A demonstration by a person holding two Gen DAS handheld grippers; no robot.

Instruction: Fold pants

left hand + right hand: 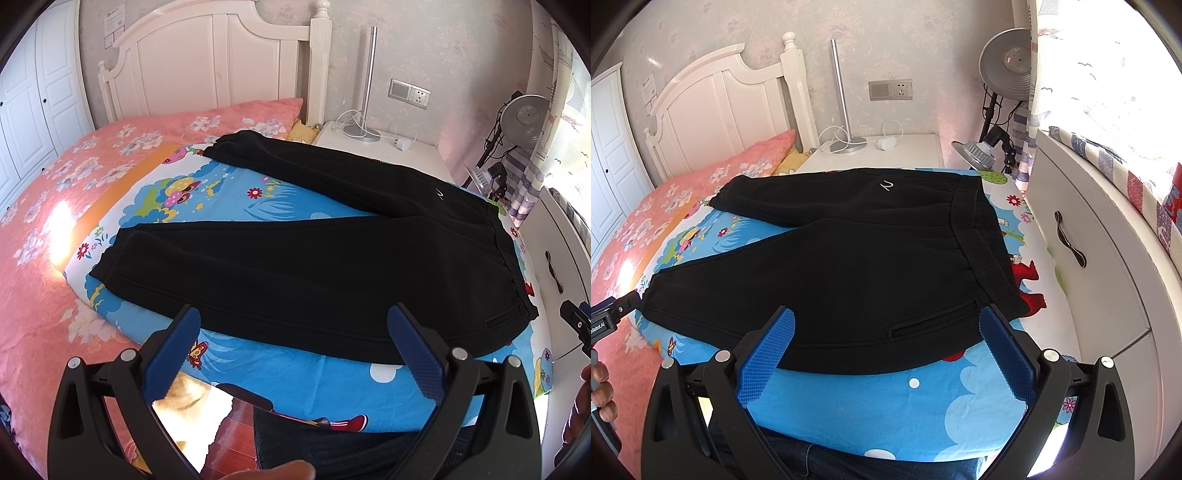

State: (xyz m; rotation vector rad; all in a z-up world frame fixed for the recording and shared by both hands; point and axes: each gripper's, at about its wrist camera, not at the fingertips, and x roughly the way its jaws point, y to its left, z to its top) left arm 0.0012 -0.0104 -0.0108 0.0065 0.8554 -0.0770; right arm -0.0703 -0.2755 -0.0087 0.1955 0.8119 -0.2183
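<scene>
Black pants (314, 251) lie flat on the cartoon sheet (332, 384) across the bed, legs spread apart. Left gripper (293, 354) and right gripper (886, 354) hover at the near edge, fingers released, holding nothing.

Both grippers spread wide, hovering at the near edge of the pants (295, 258)

The left gripper (293, 347) hangs just short of the pants' near hem, its blue pads (173, 358) far apart and holding nothing; the right gripper (886, 347) hangs by the pants' waistband corner, pads (1008, 354) equally wide, empty; a hand (600, 395) grips the left handle, well left of the pants
</scene>
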